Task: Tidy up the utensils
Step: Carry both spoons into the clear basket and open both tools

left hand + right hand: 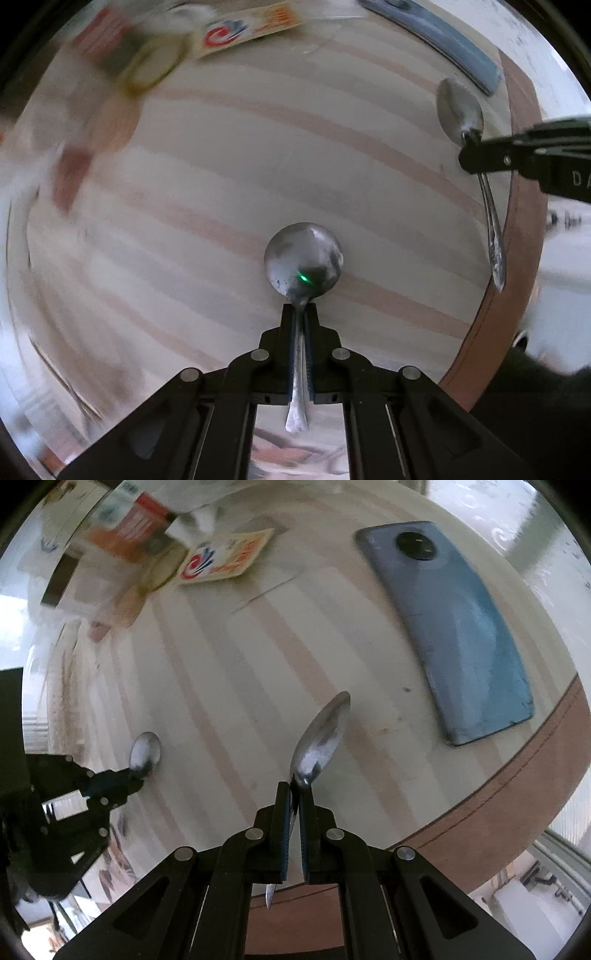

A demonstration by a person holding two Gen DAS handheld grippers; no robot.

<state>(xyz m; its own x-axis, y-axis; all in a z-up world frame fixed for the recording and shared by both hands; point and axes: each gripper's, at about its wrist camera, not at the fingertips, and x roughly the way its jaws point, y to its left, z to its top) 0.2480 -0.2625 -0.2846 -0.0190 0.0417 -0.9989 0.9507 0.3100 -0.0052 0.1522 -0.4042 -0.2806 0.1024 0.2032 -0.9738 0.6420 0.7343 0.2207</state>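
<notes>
Left wrist view shows the left gripper pinching a spoon by the neck, bowl ahead of the fingertips, handle running back between the jaws, so its long axis lies along the gripper. At the right of the same view, the right gripper holds a second spoon crosswise, handle hanging down near the table edge. Right wrist view confirms that grip: jaws pressed onto the neck, bowl tilted up and to the right, handle tip poking out below. Both spoons appear lifted off the striped table, though height is hard to judge. The two are well apart, left spoon over the middle, right spoon nearer the edge. Open room lies between and ahead of them; a phone lies ahead-right of the right gripper, and packets crowd the far left. Laying the spoons parallel would likely mean turning one.
</notes>
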